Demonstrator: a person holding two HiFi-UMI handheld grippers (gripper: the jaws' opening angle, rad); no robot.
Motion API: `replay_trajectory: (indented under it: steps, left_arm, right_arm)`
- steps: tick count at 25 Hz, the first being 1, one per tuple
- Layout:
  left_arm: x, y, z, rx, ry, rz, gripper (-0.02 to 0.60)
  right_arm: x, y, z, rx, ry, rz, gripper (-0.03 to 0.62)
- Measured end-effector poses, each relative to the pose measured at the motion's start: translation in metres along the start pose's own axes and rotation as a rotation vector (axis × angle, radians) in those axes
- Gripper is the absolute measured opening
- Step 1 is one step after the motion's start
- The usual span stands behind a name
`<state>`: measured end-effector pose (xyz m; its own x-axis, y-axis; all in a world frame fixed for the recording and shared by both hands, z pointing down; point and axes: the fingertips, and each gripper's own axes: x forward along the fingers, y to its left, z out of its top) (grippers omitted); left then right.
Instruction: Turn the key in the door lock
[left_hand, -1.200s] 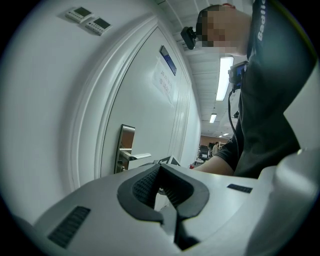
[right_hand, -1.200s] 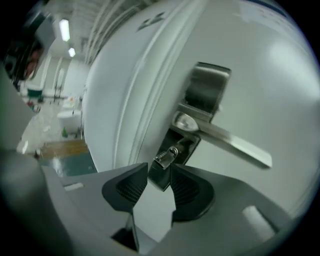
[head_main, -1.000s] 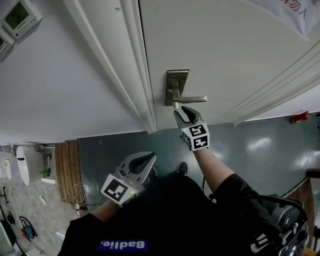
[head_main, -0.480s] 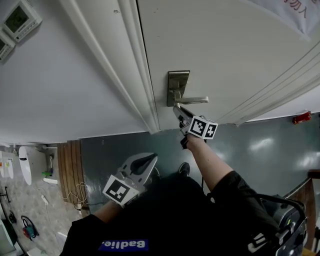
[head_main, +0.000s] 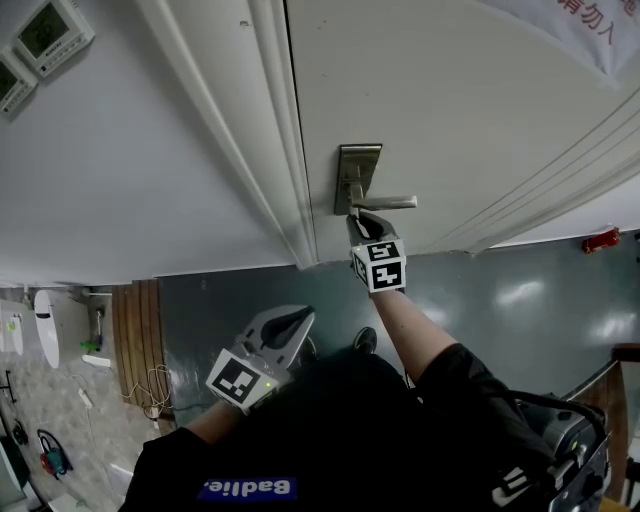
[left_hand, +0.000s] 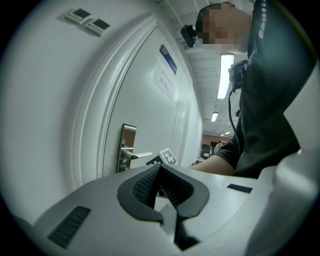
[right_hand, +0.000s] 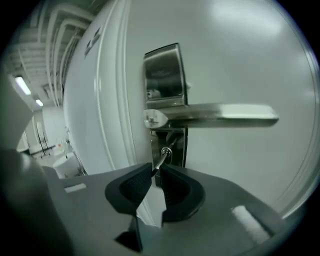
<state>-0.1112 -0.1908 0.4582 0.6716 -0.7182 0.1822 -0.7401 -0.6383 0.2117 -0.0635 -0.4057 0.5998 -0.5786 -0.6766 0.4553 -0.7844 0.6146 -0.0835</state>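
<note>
A brushed-metal lock plate (head_main: 357, 170) with a lever handle (head_main: 385, 202) sits on the white door. Below the lever a small key (right_hand: 161, 159) sticks out of the keyhole. My right gripper (head_main: 357, 220) is right up against it. In the right gripper view the jaws (right_hand: 156, 172) are closing with the key's bow between the pads, a thin gap still showing. My left gripper (head_main: 297, 318) hangs low beside the person's body, away from the door, tips together on nothing; its own view shows the lock plate (left_hand: 126, 150) ahead.
The white door frame (head_main: 270, 130) runs just left of the lock. Wall control panels (head_main: 55, 35) hang at the upper left. Grey-green floor lies below, with a red object (head_main: 598, 238) at the right and a wooden strip (head_main: 135, 340) at the left.
My right gripper has rolled its marker cube round and edged up onto the key, and its jaws have narrowed. The left gripper has stayed put.
</note>
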Motion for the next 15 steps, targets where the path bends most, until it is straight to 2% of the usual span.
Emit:
replay_trajectory:
  steps: [5,12,15]
  left_arm:
    - [-0.003,-0.002,0.0,-0.002,0.0,-0.006,-0.006]
    - [-0.007,-0.003,-0.001,0.001,-0.005,-0.012,-0.006]
    - [-0.01,-0.003,-0.001,0.001,-0.008,-0.012,-0.006]
  right_arm:
    - [0.0,0.003,0.0,-0.273,0.068,-0.111,0.055]
    - [0.001,0.007,-0.004,-0.832,0.175,-0.274,0.049]
    - [0.001,0.007,-0.005,-1.017,0.194,-0.33,0.044]
